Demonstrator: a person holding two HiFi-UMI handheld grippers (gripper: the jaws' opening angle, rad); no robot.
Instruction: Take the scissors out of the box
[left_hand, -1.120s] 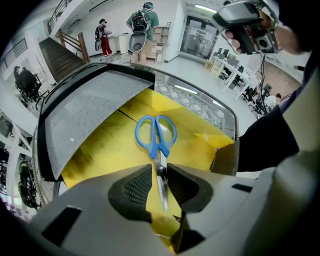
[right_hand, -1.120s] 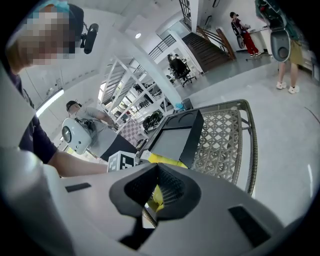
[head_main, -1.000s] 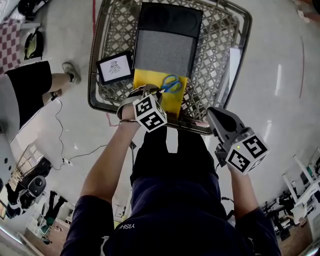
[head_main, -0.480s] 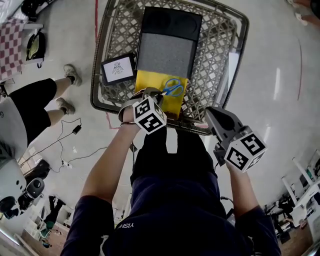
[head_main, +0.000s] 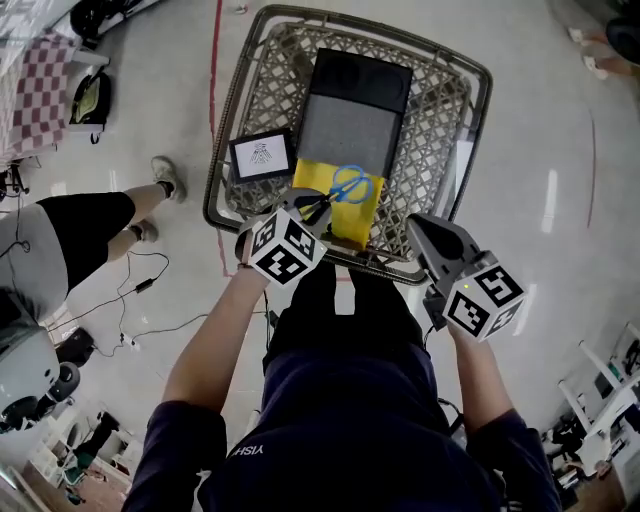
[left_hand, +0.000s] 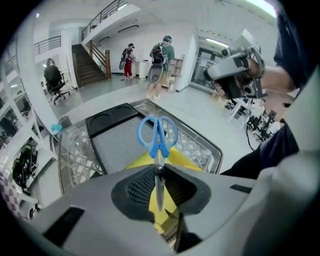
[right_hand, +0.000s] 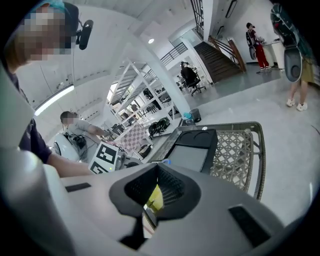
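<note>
One basket (head_main: 262, 95) holding one black tray (head_main: 358, 110), one framed card (head_main: 262, 155), one yellow sheet (head_main: 352, 215); one scissors (head_main: 345, 187) pinched by left gripper (head_main: 308, 205) at 6 o'clock; right gripper (head_main: 418, 228) pressed together, empty.

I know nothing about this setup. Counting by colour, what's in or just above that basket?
Blue: 1, scissors
Yellow: 1, box
Black: 2, case and framed card
Total: 4

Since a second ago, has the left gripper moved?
Yes. The left gripper, shut on the scissors, has drawn back toward the person, relative to the basket.
</note>
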